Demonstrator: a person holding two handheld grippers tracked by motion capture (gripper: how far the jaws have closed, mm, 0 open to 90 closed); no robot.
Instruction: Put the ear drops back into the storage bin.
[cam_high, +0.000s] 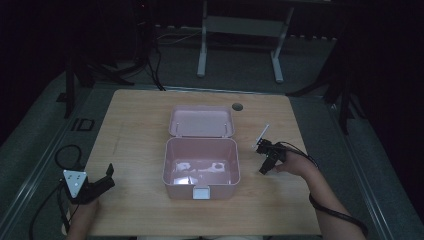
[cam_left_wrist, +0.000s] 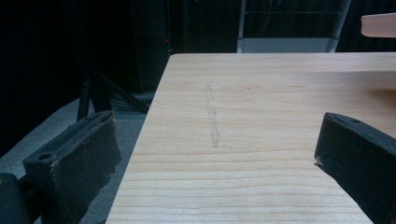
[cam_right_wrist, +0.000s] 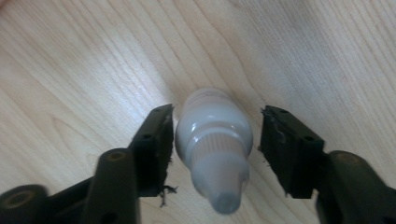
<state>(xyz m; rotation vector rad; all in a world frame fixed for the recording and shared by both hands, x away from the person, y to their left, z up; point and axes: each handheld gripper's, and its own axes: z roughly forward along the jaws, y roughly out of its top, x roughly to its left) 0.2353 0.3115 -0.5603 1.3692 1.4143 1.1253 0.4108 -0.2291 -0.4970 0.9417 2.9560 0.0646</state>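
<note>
A: Where is the right gripper (cam_right_wrist: 212, 140) at the moment?

B: I have it over the small white dropper bottle (cam_right_wrist: 212, 135), which stands on the bare table (cam_right_wrist: 70, 70); its 2 jaws are spread, 1 on each side of the bottle's body; the left one looks to be just at the plastic, the right one stands a little clear; nothing is clamped.

A: So which step is this?

B: The grasp, I judge; the bottle is framed but not yet taken. In the high view the right gripper (cam_high: 265, 155) sits just to the right of the pink box (cam_high: 200, 186), whose lid (cam_high: 201, 121) lies open.

A: And the left gripper (cam_high: 102, 182)?

B: Idle near the table's front left corner; jaws wide apart and empty; I see plain wood between them.

A: Next move?

B: Close squarely on the bottle's body, below the ribbed cap; then lift straight up; the box, I guess, is where it goes.
</note>
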